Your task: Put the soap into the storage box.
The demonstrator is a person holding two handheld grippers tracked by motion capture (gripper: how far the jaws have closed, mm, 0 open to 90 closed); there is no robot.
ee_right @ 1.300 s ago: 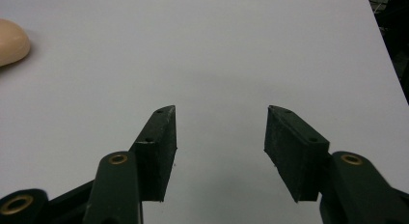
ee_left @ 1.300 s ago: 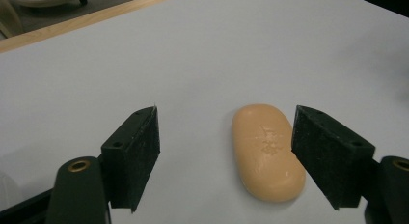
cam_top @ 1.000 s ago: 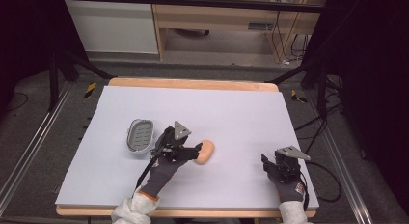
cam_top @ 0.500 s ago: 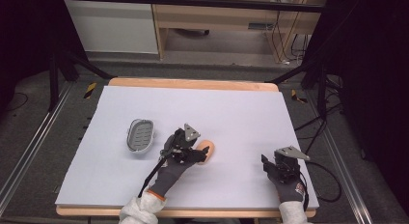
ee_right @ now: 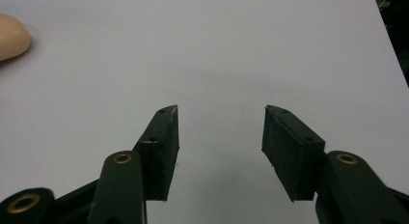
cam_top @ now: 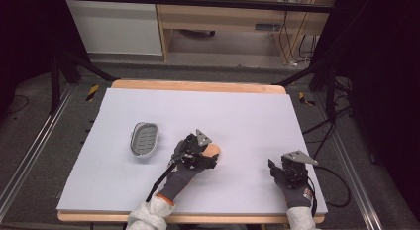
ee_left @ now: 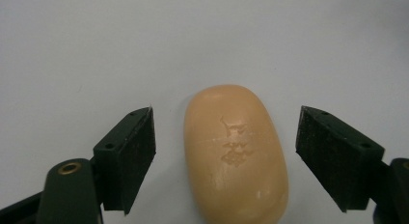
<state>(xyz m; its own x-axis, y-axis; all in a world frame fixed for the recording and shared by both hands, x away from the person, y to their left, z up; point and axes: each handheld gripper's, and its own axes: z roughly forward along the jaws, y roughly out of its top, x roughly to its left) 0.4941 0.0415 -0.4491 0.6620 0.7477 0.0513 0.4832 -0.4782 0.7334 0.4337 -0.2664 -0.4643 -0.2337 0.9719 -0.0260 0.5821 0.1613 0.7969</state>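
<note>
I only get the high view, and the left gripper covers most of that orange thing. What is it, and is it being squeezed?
Observer: It's a bar of soap, peach-coloured, with a mark stamped on top. It isn't squeezed: in the left gripper view the left gripper is open, one jaw on each side with a gap to the soap.
Operator: Is it lying flat?
Observer: Yes, flat on the white table cover, long way pointing between the jaws.
Operator: And the other gripper, has it got anything?
Observer: No. The right gripper is open over bare cover, and one end of the soap peeks in at the top left corner of its view.
</note>
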